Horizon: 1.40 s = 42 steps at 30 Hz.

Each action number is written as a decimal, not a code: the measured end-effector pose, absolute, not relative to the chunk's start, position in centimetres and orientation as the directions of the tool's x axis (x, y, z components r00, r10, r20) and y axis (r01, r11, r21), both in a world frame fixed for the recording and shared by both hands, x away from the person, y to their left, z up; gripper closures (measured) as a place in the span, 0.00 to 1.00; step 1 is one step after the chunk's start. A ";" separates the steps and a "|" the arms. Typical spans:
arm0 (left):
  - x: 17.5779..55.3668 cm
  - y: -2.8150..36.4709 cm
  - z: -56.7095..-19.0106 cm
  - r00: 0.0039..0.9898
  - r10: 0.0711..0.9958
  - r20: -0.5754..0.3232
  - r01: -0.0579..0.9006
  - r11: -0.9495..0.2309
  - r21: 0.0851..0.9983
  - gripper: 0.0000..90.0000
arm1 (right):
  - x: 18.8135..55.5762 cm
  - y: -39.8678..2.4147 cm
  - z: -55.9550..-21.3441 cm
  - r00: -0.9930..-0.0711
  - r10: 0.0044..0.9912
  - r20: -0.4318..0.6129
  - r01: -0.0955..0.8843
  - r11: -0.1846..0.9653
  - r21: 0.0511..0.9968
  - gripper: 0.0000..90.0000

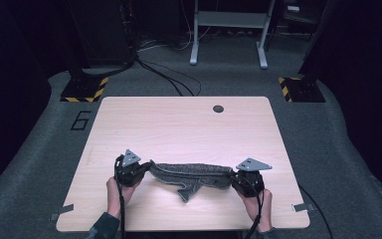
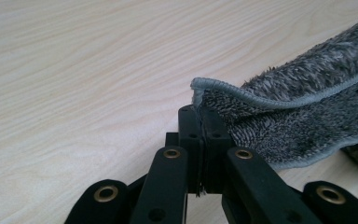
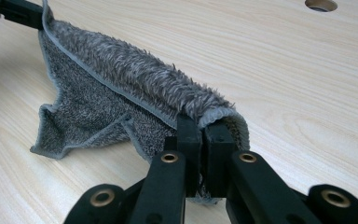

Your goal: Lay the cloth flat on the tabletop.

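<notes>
Table: light wood top (image 1: 189, 127) under everything we do, with a round cable hole (image 1: 218, 108) well ahead of both grippers; bare boards lie in front of the jaws, so we judge there is room to lay the cloth out forward.

Towel: grey fluffy towel (image 1: 191, 175) stretched between our two grippers, held by its ends, its middle sagging and one loose corner drooping toward us onto the wood; it looks partly folded over itself along its length.

Left gripper: left gripper (image 1: 131, 171) has its jaws pressed together on the towel's piped edge (image 2: 223, 91), which sits right at the tips; the pile fans away to the right of the jaws in the left gripper view.

Right gripper: right gripper (image 1: 247, 181) is likewise closed on the towel's other end (image 3: 214, 112), the cloth humped over the tips and running away from them toward the far gripper.

Step in hand, as we judge it: straightening or folding the towel while it is held taut.

Doing it well: we keep both pinches firm, hold the two ends level, and pull evenly apart so the sag lifts.

Risk: the left hold is shallow, only on the edge piping, so a sharp tug may slip it free.
</notes>
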<state>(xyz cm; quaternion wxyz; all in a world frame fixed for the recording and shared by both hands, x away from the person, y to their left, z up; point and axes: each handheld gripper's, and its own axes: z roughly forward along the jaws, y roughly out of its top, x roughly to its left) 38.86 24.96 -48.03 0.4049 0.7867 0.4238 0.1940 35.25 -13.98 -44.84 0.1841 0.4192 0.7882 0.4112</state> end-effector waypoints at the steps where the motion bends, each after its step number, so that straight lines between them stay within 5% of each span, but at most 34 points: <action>1: 38.8 25.0 -48.0 0.568 0.822 -0.041 0.509 -0.312 0.802 0.99 | 35.3 -14.0 -44.9 -0.583 0.810 0.055 0.513 0.315 0.799 0.97; 10: 39.8 25.2 -48.8 0.556 0.829 -0.063 0.532 -0.297 0.793 0.99 | 37.3 -14.2 -45.8 -0.574 0.816 0.075 0.545 0.311 0.779 0.97; 19: 46.4 24.9 -45.4 0.542 0.840 0.026 0.490 -0.342 0.802 1.00 | 46.6 -13.6 -44.1 -0.547 0.836 0.030 0.579 0.353 0.735 0.98; 25: 50.3 24.9 -36.3 0.486 0.858 0.164 0.337 -0.357 0.871 1.00 | 51.5 -13.4 -36.4 -0.497 0.868 -0.027 0.497 0.309 0.810 0.98; 30: 47.4 24.7 -33.2 0.471 0.840 0.269 0.186 -0.393 0.901 1.00 | 49.1 -13.4 -31.3 -0.515 0.854 -0.074 0.374 0.301 0.877 0.98; 36: 42.9 25.2 -39.7 0.549 0.801 0.238 0.212 -0.409 0.888 0.99 | 44.6 -13.8 -36.6 -0.597 0.802 -0.021 0.437 0.346 0.830 0.97; 42: 38.7 25.8 -47.1 0.623 0.773 0.124 0.341 -0.410 0.846 0.99 | 39.5 -13.8 -44.8 -0.638 0.754 0.156 0.574 0.331 0.749 0.97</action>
